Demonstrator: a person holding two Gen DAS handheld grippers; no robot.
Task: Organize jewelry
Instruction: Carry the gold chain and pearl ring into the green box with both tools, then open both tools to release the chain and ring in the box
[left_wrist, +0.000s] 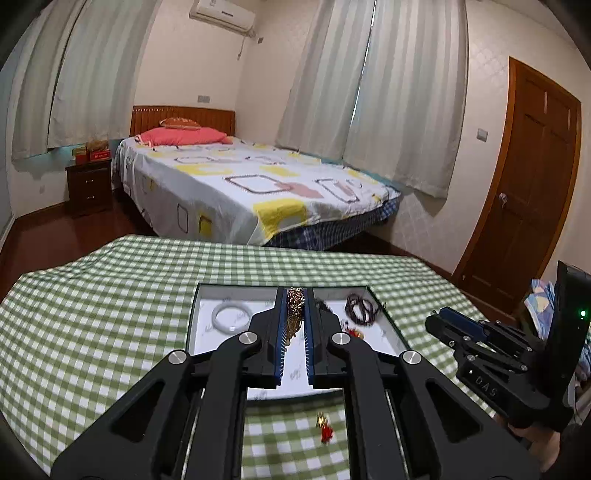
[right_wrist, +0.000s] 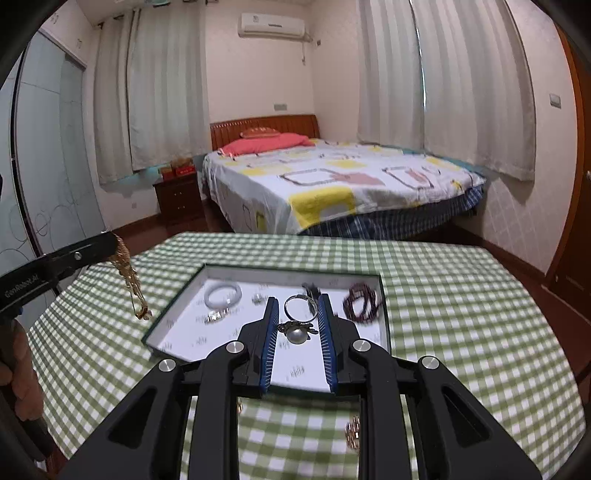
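Currently both grippers are mid-transfer above the desk (right_wrist: 461, 295). Nearest, the right gripper (right_wrist: 297, 317) has its jaws clamped on a pearl ring (right_wrist: 298, 325); the left gripper (left_wrist: 295, 314) has its jaws clenched on a gold chain (left_wrist: 294, 310), which dangles beside the tray (right_wrist: 177, 314). Beyond, a white bangle (right_wrist: 223, 294) and dark beads (right_wrist: 364, 302) already lie in the tray. Next move, as judged: lower each piece over bare tray floor, then release.

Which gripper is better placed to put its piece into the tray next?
Probably the right gripper: its pearl ring hangs over the tray. The left gripper dangles the gold chain outside the tray's edge.
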